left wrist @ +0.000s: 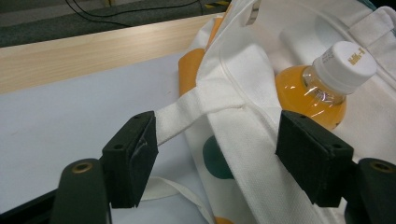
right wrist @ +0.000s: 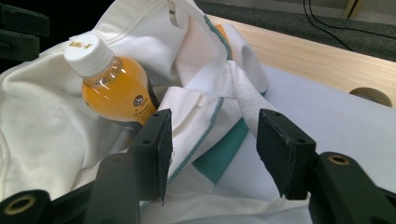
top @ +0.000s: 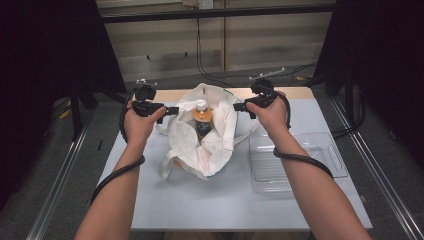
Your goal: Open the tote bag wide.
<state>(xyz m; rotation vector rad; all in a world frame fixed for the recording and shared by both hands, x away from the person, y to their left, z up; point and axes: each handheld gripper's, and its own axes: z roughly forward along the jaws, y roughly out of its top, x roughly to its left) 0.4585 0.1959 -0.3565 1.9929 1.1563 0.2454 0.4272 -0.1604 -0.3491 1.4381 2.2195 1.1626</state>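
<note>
Flanking one white tote bag (top: 200,140), two tools, left tool (left wrist: 212,154) released, right tool (right wrist: 212,149) released, one orange bottle (top: 202,118) inside.

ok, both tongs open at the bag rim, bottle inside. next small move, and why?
Probably shut both tongs on the rim. The left tongs straddle the bag edge beside its strap, the right tongs straddle the opposite edge, and both are open, gripping nothing. The bottle stands upright inside, so holding both sides should keep the mouth spread.

High view overhead, facing forward; gripper views close, sharing the bottle (left wrist: 322,88).
</note>
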